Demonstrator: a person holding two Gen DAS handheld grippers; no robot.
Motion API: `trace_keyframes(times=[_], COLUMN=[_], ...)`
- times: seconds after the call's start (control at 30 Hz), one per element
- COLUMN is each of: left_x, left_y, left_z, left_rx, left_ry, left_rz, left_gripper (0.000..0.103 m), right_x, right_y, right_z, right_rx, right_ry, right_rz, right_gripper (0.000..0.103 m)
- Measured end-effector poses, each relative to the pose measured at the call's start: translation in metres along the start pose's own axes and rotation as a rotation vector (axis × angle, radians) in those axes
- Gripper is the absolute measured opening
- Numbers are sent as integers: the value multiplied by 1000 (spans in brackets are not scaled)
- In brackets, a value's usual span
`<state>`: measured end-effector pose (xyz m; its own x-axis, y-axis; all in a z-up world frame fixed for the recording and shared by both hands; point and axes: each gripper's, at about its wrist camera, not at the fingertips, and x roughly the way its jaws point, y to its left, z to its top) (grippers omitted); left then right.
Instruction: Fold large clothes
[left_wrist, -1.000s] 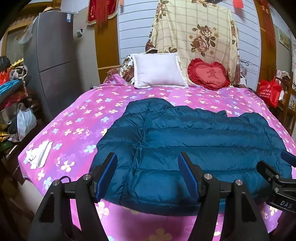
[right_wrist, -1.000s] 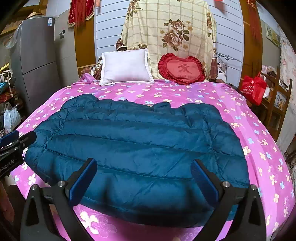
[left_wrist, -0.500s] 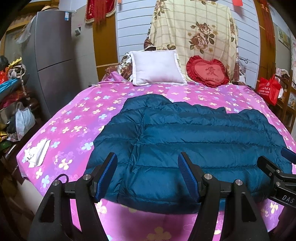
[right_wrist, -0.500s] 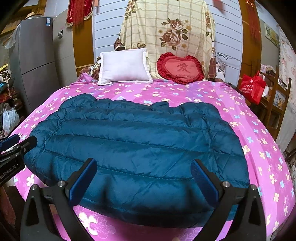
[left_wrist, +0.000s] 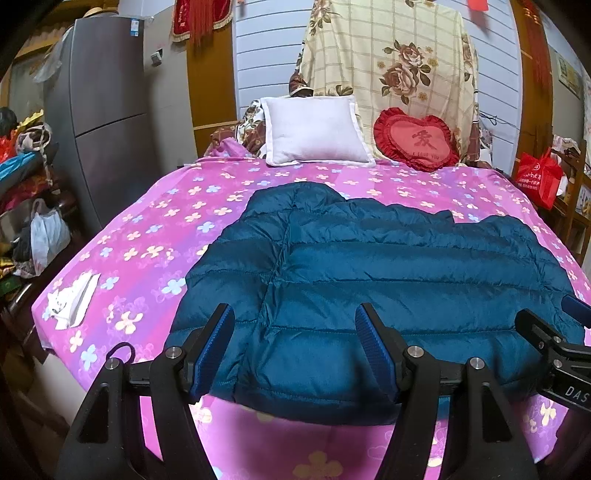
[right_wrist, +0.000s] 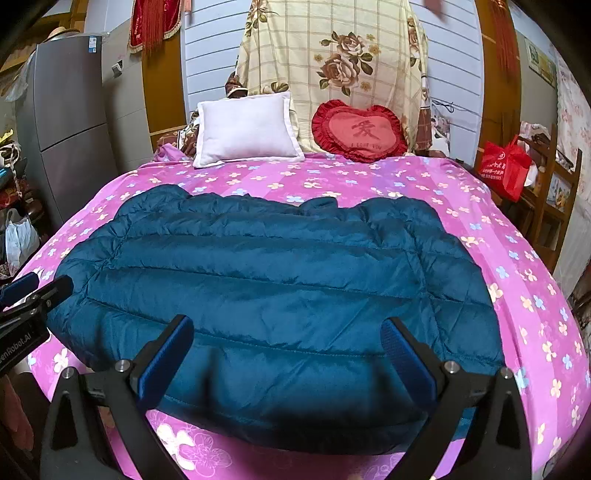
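Note:
A dark teal quilted puffer jacket lies flat across the near part of a bed with a pink flowered sheet; it also shows in the right wrist view. My left gripper is open and empty, held above the jacket's near left hem. My right gripper is open and empty, above the near hem further right. The right gripper's tip shows at the right edge of the left wrist view. The left gripper's tip shows at the left edge of the right wrist view.
A white pillow and a red heart cushion lean at the bed's head. A grey fridge and cluttered bags stand left. White tissue lies on the sheet's left corner. A red bag and wooden rack stand right.
Both grippers have tilted or lifted slightly, so the bed and jacket sit a little lower in view. The jacket has not moved and both grippers stay open.

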<state>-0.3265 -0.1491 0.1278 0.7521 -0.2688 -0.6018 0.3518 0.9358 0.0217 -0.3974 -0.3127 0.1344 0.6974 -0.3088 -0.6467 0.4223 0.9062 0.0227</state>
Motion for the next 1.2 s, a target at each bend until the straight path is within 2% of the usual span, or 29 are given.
trace_keyframes(times=[1.2], left_x=[8], left_y=[-9], left_z=[7], left_rx=[16], left_ry=[16], left_rz=[-15], left_gripper=[49], right_x=[9], right_y=[-7], right_z=[6], right_rx=[9], right_ry=[23], right_rz=[0], right_gripper=[103])
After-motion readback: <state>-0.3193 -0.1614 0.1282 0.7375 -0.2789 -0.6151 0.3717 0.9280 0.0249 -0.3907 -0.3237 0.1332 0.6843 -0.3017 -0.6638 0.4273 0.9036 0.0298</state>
